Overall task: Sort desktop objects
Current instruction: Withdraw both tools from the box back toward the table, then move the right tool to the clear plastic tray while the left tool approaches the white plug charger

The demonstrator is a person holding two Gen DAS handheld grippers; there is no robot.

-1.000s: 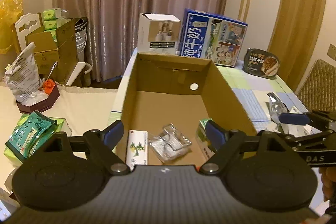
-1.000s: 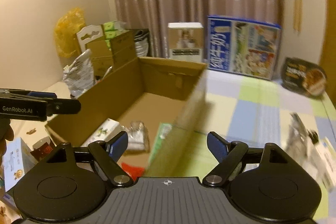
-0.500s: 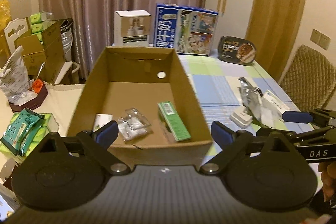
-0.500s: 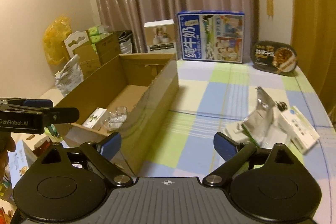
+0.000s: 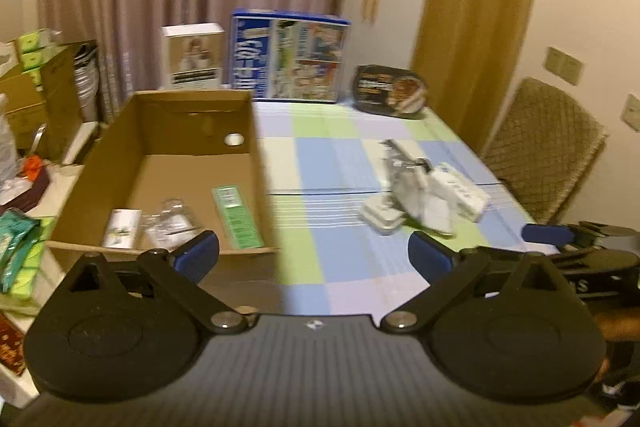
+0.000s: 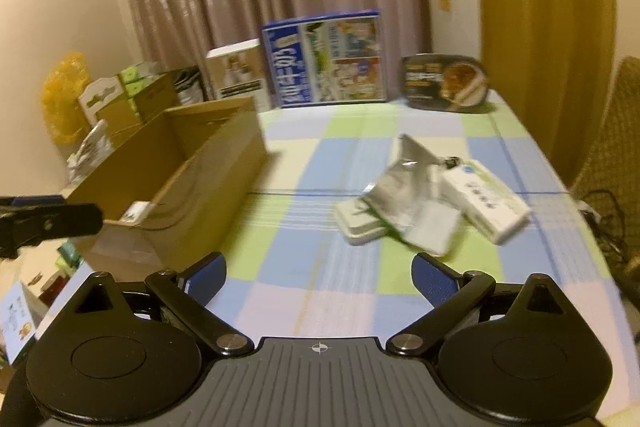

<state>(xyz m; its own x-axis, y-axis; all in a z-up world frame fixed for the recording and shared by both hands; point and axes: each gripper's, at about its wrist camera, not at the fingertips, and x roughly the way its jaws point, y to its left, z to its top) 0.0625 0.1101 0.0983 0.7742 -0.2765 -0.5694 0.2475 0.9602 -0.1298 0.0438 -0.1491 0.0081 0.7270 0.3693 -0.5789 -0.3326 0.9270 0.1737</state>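
An open cardboard box point(image 5: 160, 123) point(image 6: 224, 163) stands on the left of the checked table. Inside lie a green box point(image 5: 236, 215), a clear plastic packet point(image 5: 172, 223) and a small white box point(image 5: 122, 233). A loose pile lies on the table to the right: a silver foil pouch point(image 6: 416, 195) point(image 5: 404, 183), a white box point(image 6: 484, 199) point(image 5: 460, 187) and a flat white pack point(image 6: 360, 223) point(image 5: 380, 217). My left gripper point(image 5: 314, 257) is open and empty at the table's near edge. My right gripper point(image 6: 320, 277) is open and empty, short of the pile.
A blue milk carton point(image 6: 324, 59), a white-and-tan box point(image 6: 236, 75) and a black food tray point(image 6: 444, 83) stand at the table's far edge. A woven chair point(image 5: 544, 147) is on the right. Boxes and bags point(image 5: 36, 99) crowd the floor on the left.
Both grippers have drawn back from the cardboard box and swung right towards the loose pile. Both stay open and empty. The items in the box have not moved.
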